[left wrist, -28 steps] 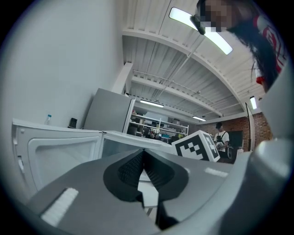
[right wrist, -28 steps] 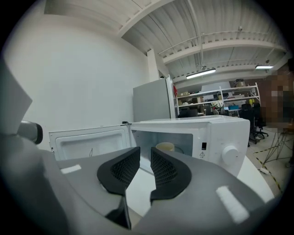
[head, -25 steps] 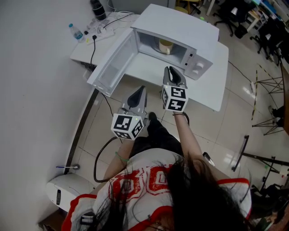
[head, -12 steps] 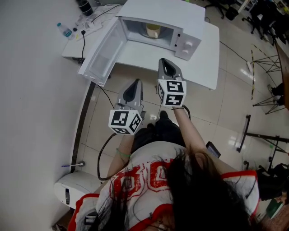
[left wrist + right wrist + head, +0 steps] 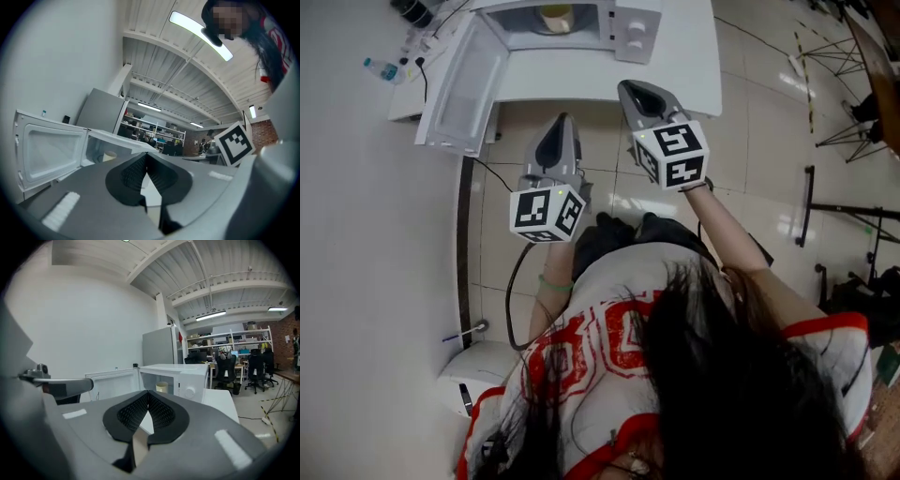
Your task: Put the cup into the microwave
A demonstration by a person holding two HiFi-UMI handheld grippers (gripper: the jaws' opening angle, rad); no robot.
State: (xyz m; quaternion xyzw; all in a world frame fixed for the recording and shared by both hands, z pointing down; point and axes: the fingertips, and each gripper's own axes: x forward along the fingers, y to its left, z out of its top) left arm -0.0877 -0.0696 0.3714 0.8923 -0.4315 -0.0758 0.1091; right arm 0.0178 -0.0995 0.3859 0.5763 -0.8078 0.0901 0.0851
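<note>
The pale yellow cup stands inside the white microwave, whose door hangs open to the left. My left gripper and right gripper are both shut and empty, held side by side off the table's front edge and pointing at the oven. In the left gripper view, the cup shows in the cavity beyond the closed jaws of the left gripper. The right gripper view looks past the right gripper to the cup and the open door.
The microwave sits on a white table. A water bottle and cables lie at its left end. On the floor are a black cable and a white appliance. Office chairs stand beyond the table.
Both grippers have drawn back from the microwave, the right one from near the oven's mouth to off the table's edge. The microwave has slid toward the top of the head view.
</note>
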